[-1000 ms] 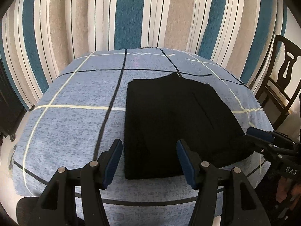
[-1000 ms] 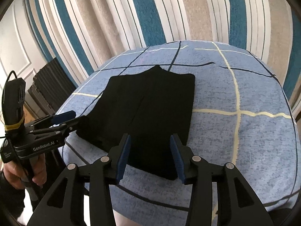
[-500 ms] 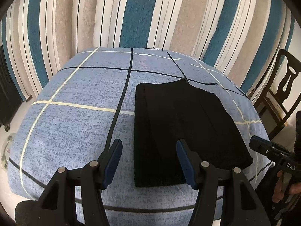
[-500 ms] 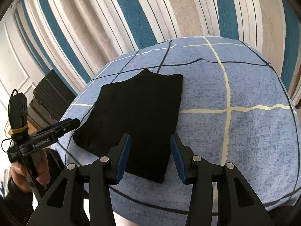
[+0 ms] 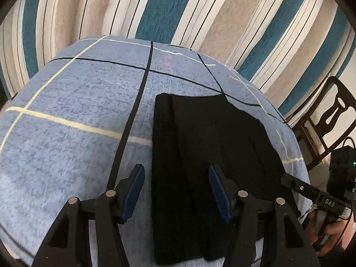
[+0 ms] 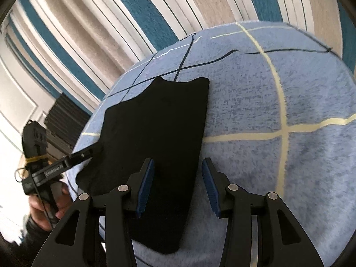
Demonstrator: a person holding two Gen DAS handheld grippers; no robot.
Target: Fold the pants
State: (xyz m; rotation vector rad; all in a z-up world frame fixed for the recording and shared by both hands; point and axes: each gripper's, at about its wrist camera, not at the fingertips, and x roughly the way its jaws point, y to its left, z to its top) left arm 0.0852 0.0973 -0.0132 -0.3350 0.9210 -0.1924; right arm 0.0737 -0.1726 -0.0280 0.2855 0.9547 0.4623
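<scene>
Black pants lie folded flat on a blue checked cloth. In the left wrist view my left gripper stands open above their near end, and the pants' left edge runs between its blue pads. My right gripper is open too, over the pants' near right edge, with nothing pinched. Each gripper shows in the other's view, held by a hand: the right one by the pants' right side, the left one at their left side.
A striped blue, beige and white curtain hangs behind the table. A dark wooden chair stands past the table's right edge. A black ribbed stack sits left of the table. Bare cloth lies on both sides of the pants.
Both grippers have come lower and closer to the near end of the pants, and both have rolled. The pants lie as before. The jaws keep the same width.
</scene>
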